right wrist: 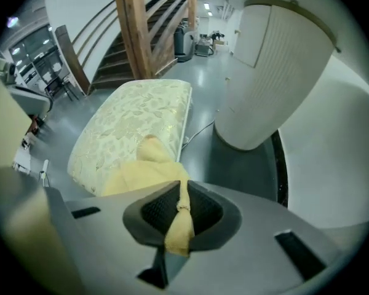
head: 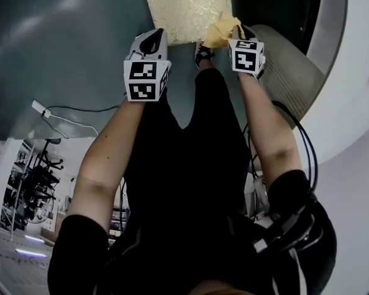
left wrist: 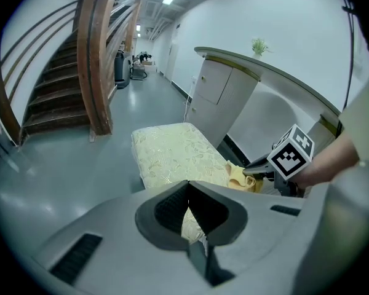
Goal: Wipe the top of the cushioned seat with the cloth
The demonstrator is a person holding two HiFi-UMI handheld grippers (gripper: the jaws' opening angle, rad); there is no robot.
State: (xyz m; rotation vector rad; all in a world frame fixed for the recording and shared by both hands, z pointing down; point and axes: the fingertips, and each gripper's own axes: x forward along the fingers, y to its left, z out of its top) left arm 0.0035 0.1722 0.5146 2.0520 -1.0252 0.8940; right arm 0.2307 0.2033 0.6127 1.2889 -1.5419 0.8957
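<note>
At top centre of the head view, the cushioned seat (head: 184,8) is cut off by the frame edge (far end unseen), its long axis running up the frame. The yellow cloth (head: 220,32) sits at the seat's lower right corner, pinched in the right gripper (right wrist: 179,217). The left gripper (left wrist: 189,217) has its jaws pressed together, empty.

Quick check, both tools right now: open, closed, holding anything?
Left tool: closed, nothing between its jaws.
Right tool: closed on the yellow cloth.

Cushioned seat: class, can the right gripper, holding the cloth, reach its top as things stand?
Probably yes: the right gripper grips the cloth at the near edge of the cushioned seat, and nothing visible lies between them.
</note>
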